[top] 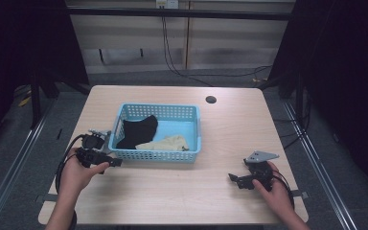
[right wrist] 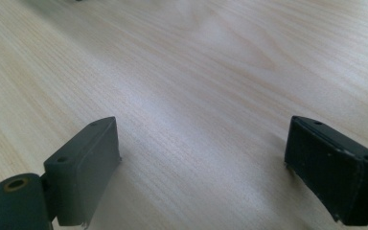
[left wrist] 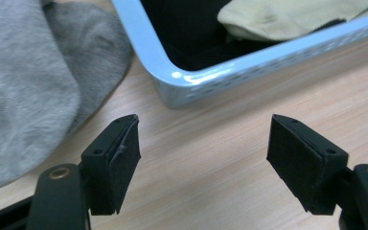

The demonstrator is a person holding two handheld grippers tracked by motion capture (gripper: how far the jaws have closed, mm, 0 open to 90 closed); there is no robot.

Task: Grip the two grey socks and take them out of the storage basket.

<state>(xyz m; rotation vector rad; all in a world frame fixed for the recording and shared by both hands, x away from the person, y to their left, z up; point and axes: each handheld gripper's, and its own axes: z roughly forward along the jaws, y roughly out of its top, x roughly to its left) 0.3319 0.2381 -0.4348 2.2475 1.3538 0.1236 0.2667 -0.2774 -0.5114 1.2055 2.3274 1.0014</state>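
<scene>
one grey sock (left wrist: 24, 81), two in basket (top: 124, 155)

— Where does the high view sit?
— Above the near edge of the table (top: 220, 124), facing forward and down across the whole top.
— And the gripper views?
— Low, close over the wood. The left one shares the blue basket (left wrist: 182, 81) near corner with the high view.

Left gripper (top: 106, 160) and right gripper (top: 234, 179) rest low (jaws spread).
</scene>
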